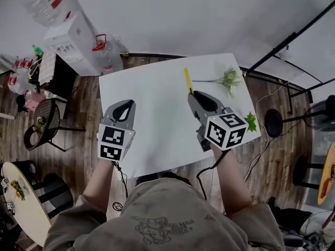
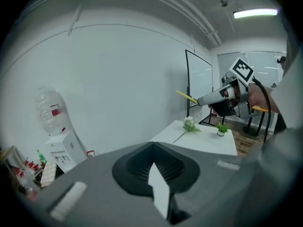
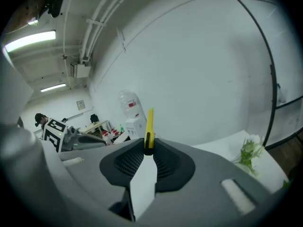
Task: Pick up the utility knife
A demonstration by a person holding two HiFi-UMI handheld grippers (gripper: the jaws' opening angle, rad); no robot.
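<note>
My right gripper (image 1: 191, 94) is shut on a yellow utility knife (image 1: 187, 80), which sticks out past its fingertips, held above the white table (image 1: 152, 103). In the right gripper view the knife (image 3: 149, 126) stands pinched between the black pads of the right gripper (image 3: 148, 148). To the left, my left gripper (image 1: 125, 104) is also lifted above the table, and its jaws meet with nothing between them (image 2: 152, 144). The left gripper view shows the right gripper (image 2: 222, 96) carrying the knife (image 2: 187, 97) in the air.
A green flower sprig (image 1: 227, 79) lies at the table's far right and a small potted plant (image 1: 251, 122) stands at its right edge. A water dispenser (image 1: 73, 41), a wicker chair (image 1: 44, 122) and a round side table (image 1: 18, 203) stand left; black stands (image 1: 293, 35) rise right.
</note>
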